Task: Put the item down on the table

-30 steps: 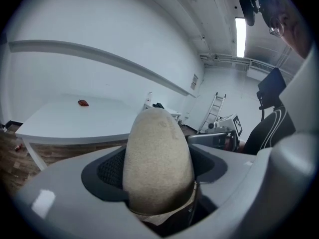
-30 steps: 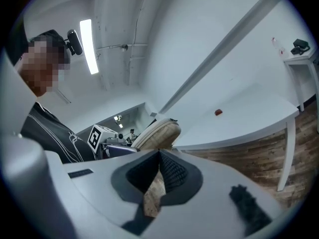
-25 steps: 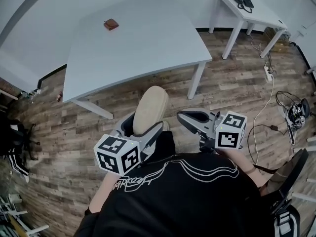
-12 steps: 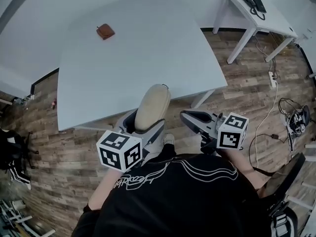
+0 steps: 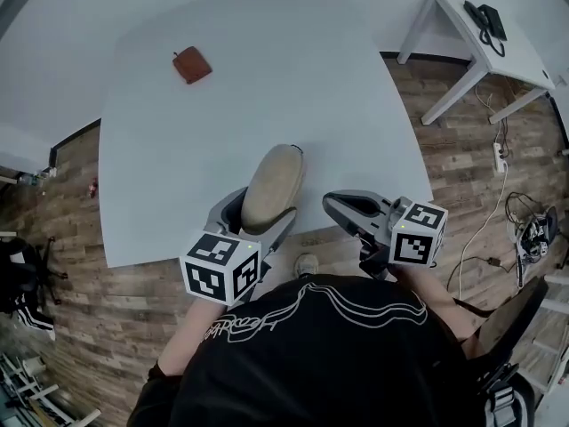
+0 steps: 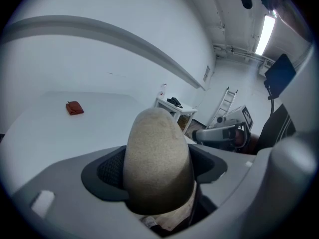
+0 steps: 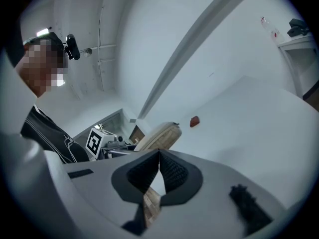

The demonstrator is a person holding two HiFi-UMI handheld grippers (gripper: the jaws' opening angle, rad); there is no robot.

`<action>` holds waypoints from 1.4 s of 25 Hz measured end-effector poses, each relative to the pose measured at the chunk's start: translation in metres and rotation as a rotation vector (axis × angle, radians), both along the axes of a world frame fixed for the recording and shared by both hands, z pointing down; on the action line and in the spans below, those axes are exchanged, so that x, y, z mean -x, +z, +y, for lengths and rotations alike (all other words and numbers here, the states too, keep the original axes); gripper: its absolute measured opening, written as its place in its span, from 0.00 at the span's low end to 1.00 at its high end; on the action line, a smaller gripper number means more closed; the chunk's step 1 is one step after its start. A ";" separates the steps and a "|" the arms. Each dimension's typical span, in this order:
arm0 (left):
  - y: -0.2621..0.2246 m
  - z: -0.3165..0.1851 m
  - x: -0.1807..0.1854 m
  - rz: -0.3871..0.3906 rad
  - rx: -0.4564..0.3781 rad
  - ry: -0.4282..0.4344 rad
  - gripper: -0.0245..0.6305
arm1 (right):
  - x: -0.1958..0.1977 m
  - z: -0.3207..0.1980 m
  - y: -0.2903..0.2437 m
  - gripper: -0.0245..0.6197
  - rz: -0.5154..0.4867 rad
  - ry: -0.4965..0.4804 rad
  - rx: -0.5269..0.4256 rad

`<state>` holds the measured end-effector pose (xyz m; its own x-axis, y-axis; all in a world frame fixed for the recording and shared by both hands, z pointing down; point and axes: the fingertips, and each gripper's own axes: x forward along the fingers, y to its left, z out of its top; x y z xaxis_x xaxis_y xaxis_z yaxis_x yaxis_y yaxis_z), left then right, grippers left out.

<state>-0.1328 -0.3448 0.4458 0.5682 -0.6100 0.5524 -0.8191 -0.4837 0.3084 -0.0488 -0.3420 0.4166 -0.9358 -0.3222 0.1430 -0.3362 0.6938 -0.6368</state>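
Left gripper [image 5: 258,219] was clamped on the beige, oval fabric pouch [image 5: 274,181], carrying it over the white table's [image 5: 293,69] near edge, probably for set-down. Right gripper [image 5: 338,207] was pinched together, empty.

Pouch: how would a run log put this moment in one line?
left claw: shut on pouch | right claw: shut, empty | pouch: over table edge, not down

Operator wore a black T-shirt [image 5: 329,363], white looping line graphic across the chest. Left gripper [image 5: 258,208] and right gripper [image 5: 332,204] had matte grey shells and black ribbed pads [image 7: 172,172]. Left cube [image 5: 220,267] and right cube [image 5: 417,235] were white with black square markers.
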 end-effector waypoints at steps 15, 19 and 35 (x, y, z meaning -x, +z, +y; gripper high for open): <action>0.110 -0.086 0.022 -0.338 0.011 0.045 0.62 | 0.008 -0.052 0.024 0.05 0.047 0.020 0.066; 0.132 -0.094 0.021 -0.406 0.005 0.069 0.62 | 0.006 -0.054 0.028 0.05 0.057 0.023 0.075; 0.163 -0.089 0.029 -0.502 -0.030 0.064 0.63 | 0.004 -0.052 0.030 0.05 0.052 -0.006 0.101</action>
<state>-0.1615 -0.4342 0.6088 0.2743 -0.6024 0.7496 -0.8311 -0.5407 -0.1304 -0.0533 -0.3938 0.4465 -0.9283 -0.2978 0.2227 -0.3663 0.6295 -0.6853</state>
